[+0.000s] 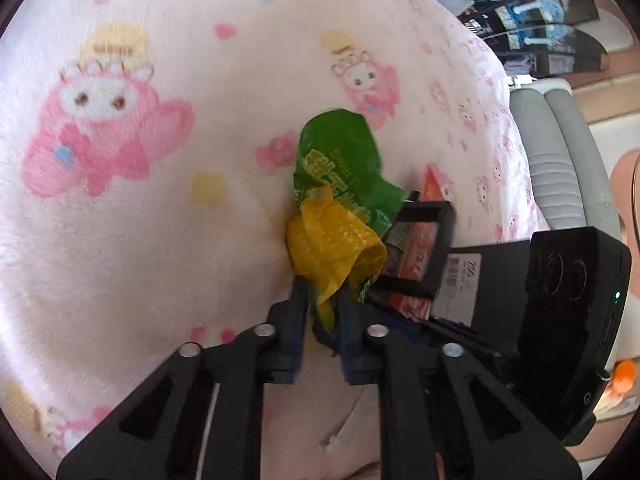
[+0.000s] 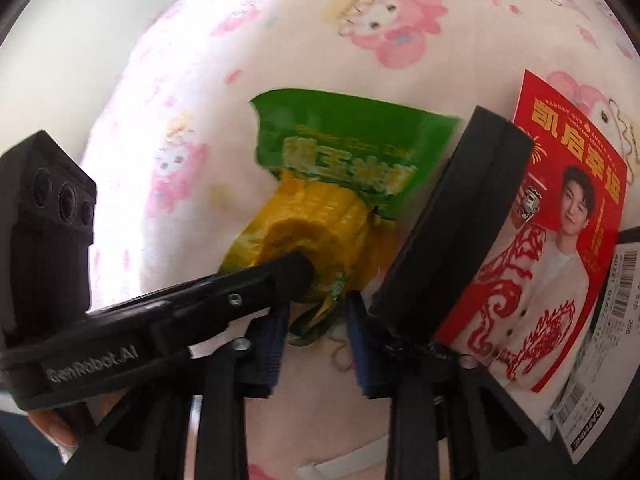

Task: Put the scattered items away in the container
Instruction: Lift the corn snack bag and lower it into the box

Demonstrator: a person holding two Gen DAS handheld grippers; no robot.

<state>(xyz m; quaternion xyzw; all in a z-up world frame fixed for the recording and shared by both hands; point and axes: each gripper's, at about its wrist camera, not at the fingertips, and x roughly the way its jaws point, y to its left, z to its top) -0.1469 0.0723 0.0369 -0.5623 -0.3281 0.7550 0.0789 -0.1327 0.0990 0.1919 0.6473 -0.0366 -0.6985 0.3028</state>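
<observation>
left gripper (image 1: 320,308): black linkage, silver rivets, blue pads | right gripper (image 2: 318,334): black, blue pads; white "GenRobot.AI" lettering visible

The corn wrapper's (image 1: 340,208) lower end is disappearing between the left gripper's (image 1: 322,304) blue pads, and its printed lettering is blurring beyond reading. In the right wrist view, the black container (image 2: 452,216) is covering the red card's (image 2: 560,216) left edge (the frame is cropping the white label (image 2: 600,380) below it), while the left gripper's arm is hiding part of the wrapper.

At frame center, the left gripper (image 2: 320,280) pinches the green-and-yellow corn snack packet (image 2: 340,184) on the pink cartoon blanket (image 2: 200,100), a red printed box (image 2: 560,216) at right.
</observation>
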